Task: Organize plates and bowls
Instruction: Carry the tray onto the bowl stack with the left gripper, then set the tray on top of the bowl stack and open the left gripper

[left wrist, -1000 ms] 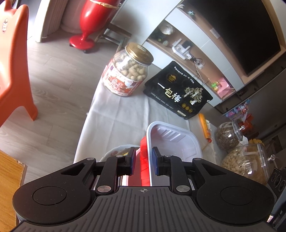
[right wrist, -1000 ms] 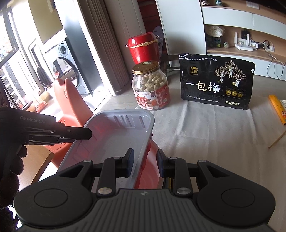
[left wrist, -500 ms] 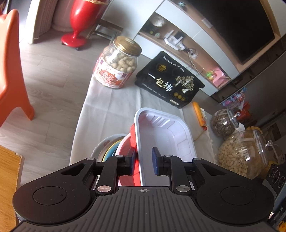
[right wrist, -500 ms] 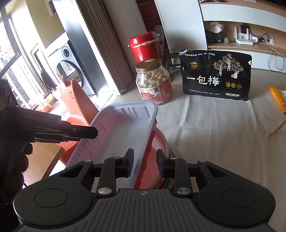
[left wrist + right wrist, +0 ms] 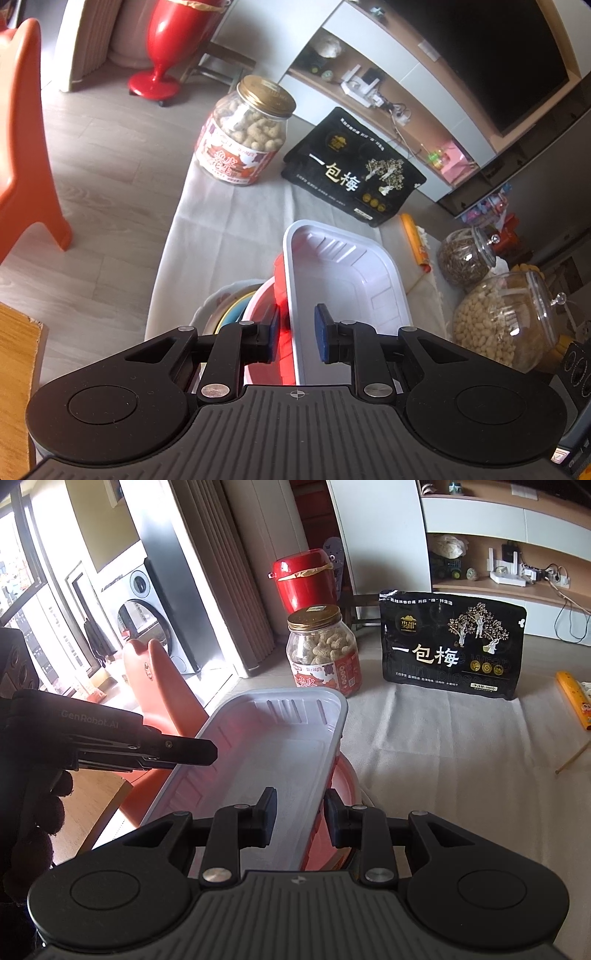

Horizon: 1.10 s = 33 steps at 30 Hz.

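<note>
A white rectangular plastic tray (image 5: pixel 347 280) lies on top of a red bowl (image 5: pixel 281 273), which sits in a stack with a pink dish, a blue dish and a white plate (image 5: pixel 218 299). My left gripper (image 5: pixel 295 334) straddles the tray's left rim; its jaws stand a little apart from the rim. My right gripper (image 5: pixel 300 818) straddles the tray's (image 5: pixel 266 746) right rim over the red bowl (image 5: pixel 345 775), also with a gap. The left gripper's fingers (image 5: pixel 177 751) show at the tray's left edge in the right wrist view.
A peanut jar (image 5: pixel 245 136), a black snack bag (image 5: pixel 354 170) and an orange packet (image 5: pixel 413 240) stand on the white cloth behind the stack. Two glass jars (image 5: pixel 506 321) are at the right. An orange chair (image 5: pixel 159 686) stands off the table's left edge.
Both grippers' jaws have widened slightly around the tray rims. The views have risen and pulled back a little, so more of the stacked dishes under the tray shows.
</note>
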Motion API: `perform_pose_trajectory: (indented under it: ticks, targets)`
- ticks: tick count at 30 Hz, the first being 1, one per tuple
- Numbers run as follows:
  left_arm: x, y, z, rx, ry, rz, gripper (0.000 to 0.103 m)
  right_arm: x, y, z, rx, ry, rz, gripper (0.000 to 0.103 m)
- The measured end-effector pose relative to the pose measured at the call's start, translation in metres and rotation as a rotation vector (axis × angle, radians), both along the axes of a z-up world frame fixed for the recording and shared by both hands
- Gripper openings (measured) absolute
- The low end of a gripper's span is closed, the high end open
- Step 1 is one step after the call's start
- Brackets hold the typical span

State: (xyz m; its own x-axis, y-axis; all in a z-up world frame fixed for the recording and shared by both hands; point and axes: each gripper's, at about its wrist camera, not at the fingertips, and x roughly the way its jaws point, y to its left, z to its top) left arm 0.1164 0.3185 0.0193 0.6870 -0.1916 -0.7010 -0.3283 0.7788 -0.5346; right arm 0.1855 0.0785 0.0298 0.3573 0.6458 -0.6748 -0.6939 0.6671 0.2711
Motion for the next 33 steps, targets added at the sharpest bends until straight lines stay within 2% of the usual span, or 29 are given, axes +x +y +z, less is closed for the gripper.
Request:
perform_pose_trajectory:
  ticks: [7, 15, 24, 30, 33]
  targets:
    - [-0.006, -0.006, 0.008, 0.061, -0.003, 0.027, 0.022, -0.001, -0.008, 0.002, 0.002, -0.010, -0.028, 0.028]
    - [-0.005, -0.021, 0.011, 0.115, 0.003, -0.022, 0.023, -0.006, -0.003, 0.005, 0.005, -0.014, -0.014, 0.028]
    - [-0.005, -0.012, 0.005, 0.090, 0.010, 0.005, 0.023, -0.007, 0.001, 0.003, -0.001, -0.013, -0.017, 0.028]
    - [-0.024, -0.016, 0.019, 0.107, -0.057, 0.043, 0.023, -0.014, -0.017, 0.009, 0.020, -0.049, -0.078, 0.028]
    - [-0.044, -0.022, 0.024, 0.117, -0.106, 0.095, 0.023, -0.024, -0.036, 0.014, 0.063, -0.084, -0.116, 0.028]
